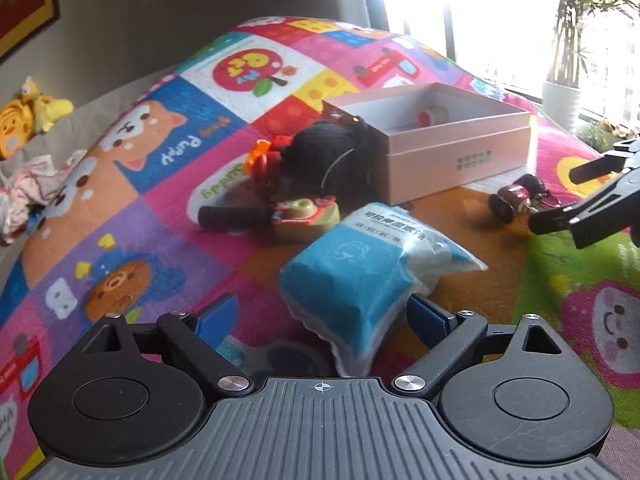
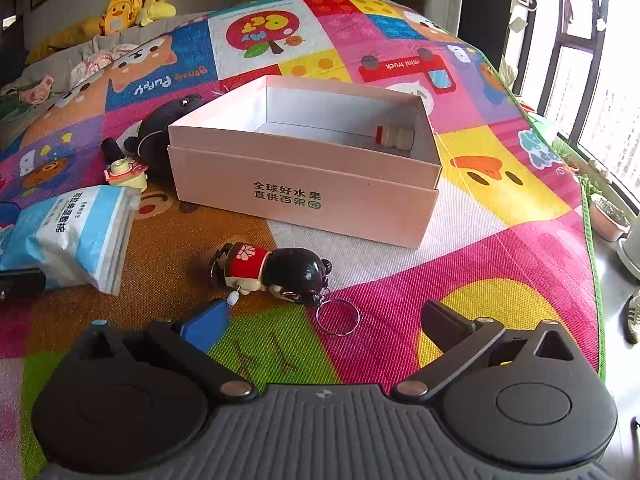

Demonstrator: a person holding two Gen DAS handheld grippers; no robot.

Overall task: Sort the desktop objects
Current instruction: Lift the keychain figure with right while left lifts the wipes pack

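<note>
Nearest to the left wrist camera, the left gripper (image 1: 320,316) has its blue-padded jaws spread wide, and a blue and white soft packet (image 1: 360,280) lies between them; the pads do not press on it. Behind the packet on the colourful play mat (image 1: 168,216) lie a small green and red toy (image 1: 306,216), a black plush toy (image 1: 332,152) and an open pink box (image 1: 452,148).

From the right wrist view, the right gripper (image 2: 332,320) is also wide open and holds nothing. A doll keychain (image 2: 276,270) in red dress lies on its side on the mat just in front of the fingers, its metal ring (image 2: 337,317) between them. The pink box stands behind it, with a small bottle (image 2: 394,138) inside, in the far right corner.
</note>
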